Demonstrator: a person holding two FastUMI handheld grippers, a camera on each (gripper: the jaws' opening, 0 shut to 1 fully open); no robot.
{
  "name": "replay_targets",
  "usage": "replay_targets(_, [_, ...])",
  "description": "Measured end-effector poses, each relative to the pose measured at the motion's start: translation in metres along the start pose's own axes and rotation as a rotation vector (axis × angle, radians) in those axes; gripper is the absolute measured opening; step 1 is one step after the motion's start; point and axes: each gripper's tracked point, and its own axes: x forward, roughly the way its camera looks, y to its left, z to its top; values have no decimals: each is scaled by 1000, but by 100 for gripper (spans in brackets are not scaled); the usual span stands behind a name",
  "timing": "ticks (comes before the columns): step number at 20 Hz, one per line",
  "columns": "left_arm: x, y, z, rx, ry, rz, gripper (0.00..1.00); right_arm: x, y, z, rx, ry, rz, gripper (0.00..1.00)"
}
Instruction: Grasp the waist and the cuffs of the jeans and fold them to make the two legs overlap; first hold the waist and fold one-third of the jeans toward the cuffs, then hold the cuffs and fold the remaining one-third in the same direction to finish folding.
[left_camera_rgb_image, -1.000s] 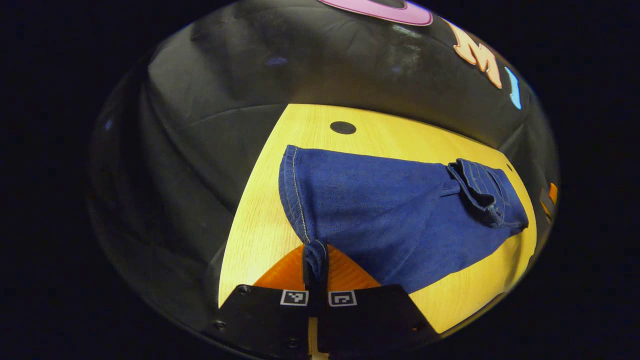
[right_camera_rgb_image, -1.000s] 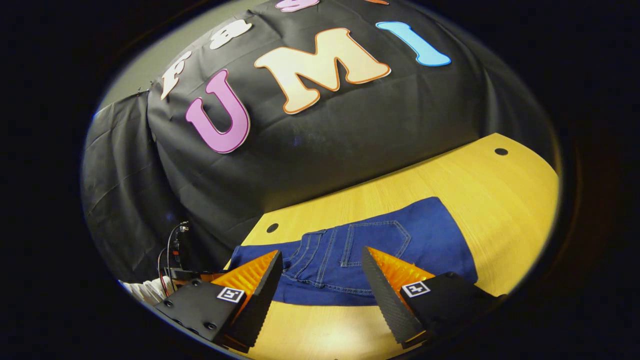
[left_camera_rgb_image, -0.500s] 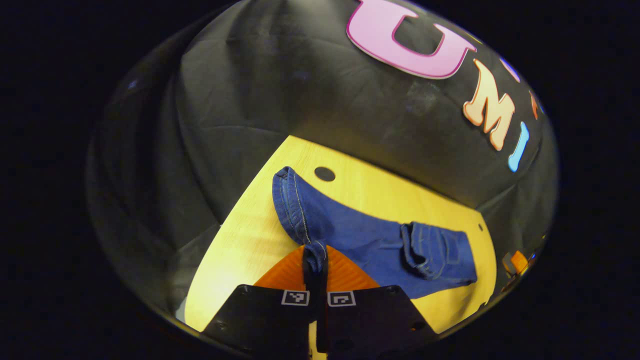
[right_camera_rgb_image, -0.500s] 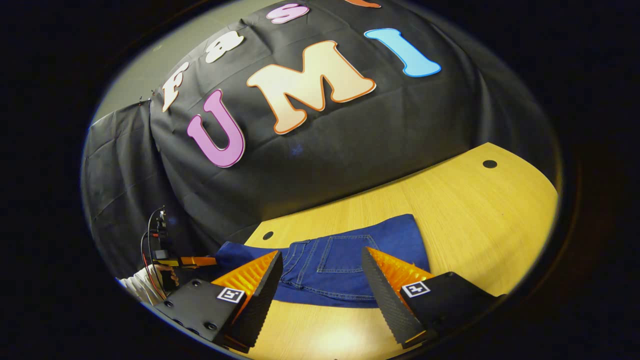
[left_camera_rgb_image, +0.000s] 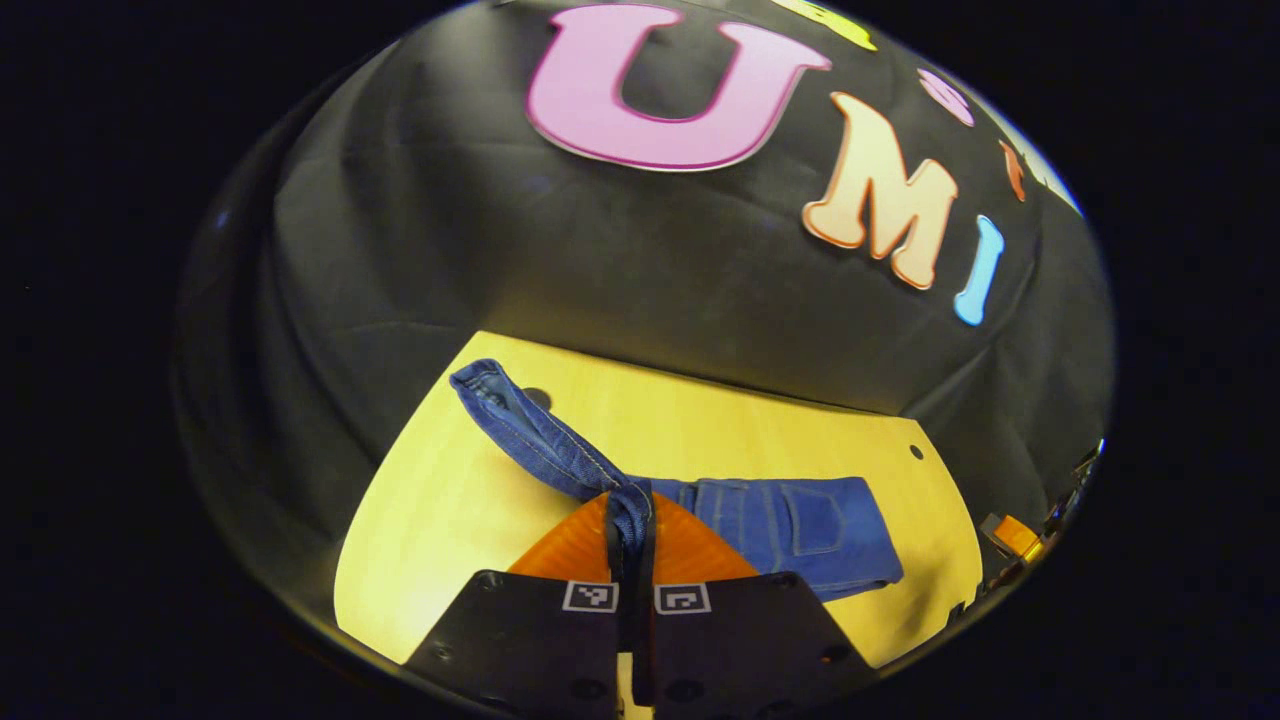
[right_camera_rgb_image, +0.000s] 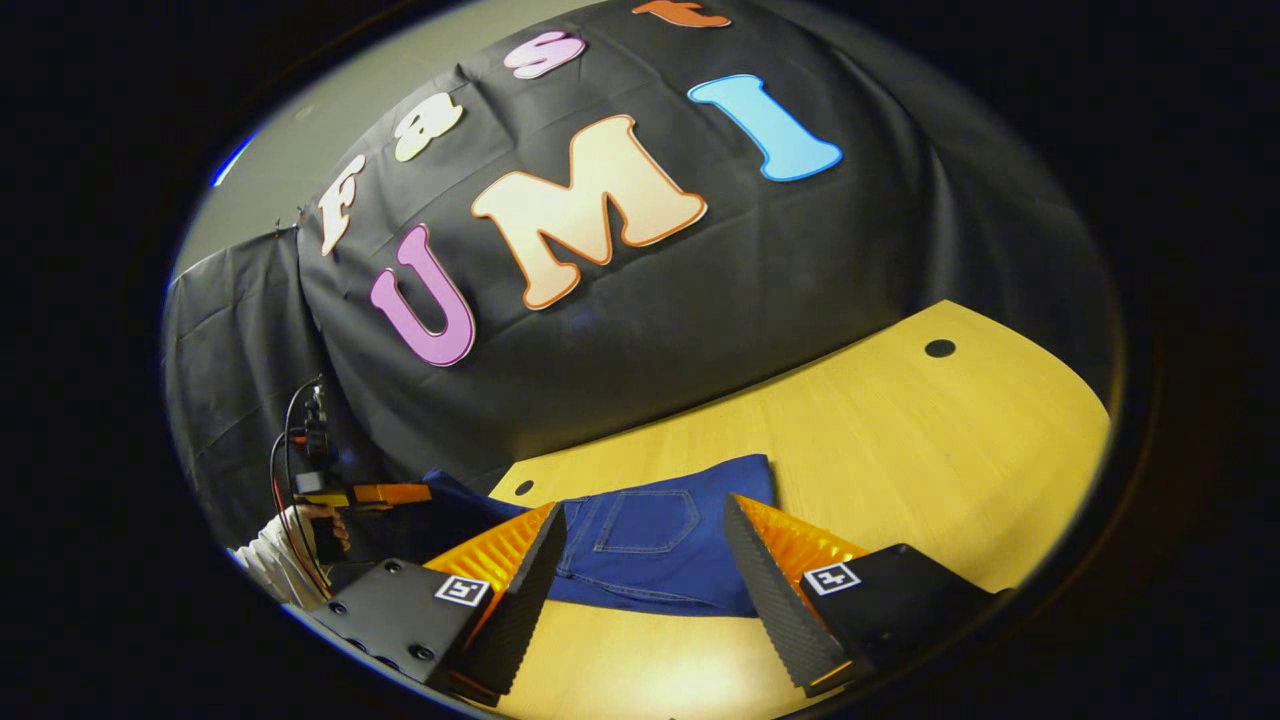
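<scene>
1. Between the fingers of the left gripper (left_camera_rgb_image: 631, 540), in the left gripper view, a bunch of the jeans (left_camera_rgb_image: 790, 520) is sitting; the two jaws are pressing together on this denim and pinching it.
2. To the left of these jaws and farther ahead, the cuff (left_camera_rgb_image: 482, 378) is hanging in the air above the table (left_camera_rgb_image: 420, 520), and a narrow band of cloth is running from it down into the pinch.
3. To the right of the same jaws, the rest of the jeans is lying flat on the wood, with a back pocket (left_camera_rgb_image: 812, 519) facing up.
4. Far to the right of these jaws, near the table edge, a part of the other gripper is showing, too small to tell more.
5. In the right gripper view, far to the left of the jaws, a hand (right_camera_rgb_image: 325, 520) with a light sleeve (right_camera_rgb_image: 272, 565) is holding the left gripper (right_camera_rgb_image: 375, 493) over the table edge.
6. Between the fingers of the right gripper (right_camera_rgb_image: 640, 560) and just ahead of them, the folded jeans (right_camera_rgb_image: 650, 545) are lying on the table (right_camera_rgb_image: 900, 440); the jaws are standing wide apart and are gripping nothing.
7. To the right of these jaws, bare wood is reaching to a dark round hole (right_camera_rgb_image: 939, 348) near the far corner.
</scene>
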Motion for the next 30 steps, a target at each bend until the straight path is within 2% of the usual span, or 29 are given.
replay_targets(6, [20,-82,6,46,-4,-73,0,-26,-35,18,28,-21,-14,98])
replay_targets(15, [64,-216,-35,137,41,-206,0,-61,-80,22,24,-2,-29,98])
replay_targets(19, [96,-251,-64,149,72,-189,0,-75,-103,19,17,18,-45,98])
replay_targets(25, [135,-266,-142,212,138,-72,0,-90,-123,12,4,51,-41,98])
replay_targets(26, [134,-272,-156,187,159,-87,0,-91,-122,12,6,57,-34,98])
replay_targets(28, [114,-288,-160,137,150,-107,67,-90,-118,23,-11,27,-35,98])
replay_targets(29, [116,-290,-157,151,95,-90,100,-90,-113,32,-39,-5,-35,98])
replay_targets(30, [100,-290,-146,181,41,-70,96,-92,-107,40,-77,-34,-37,98])
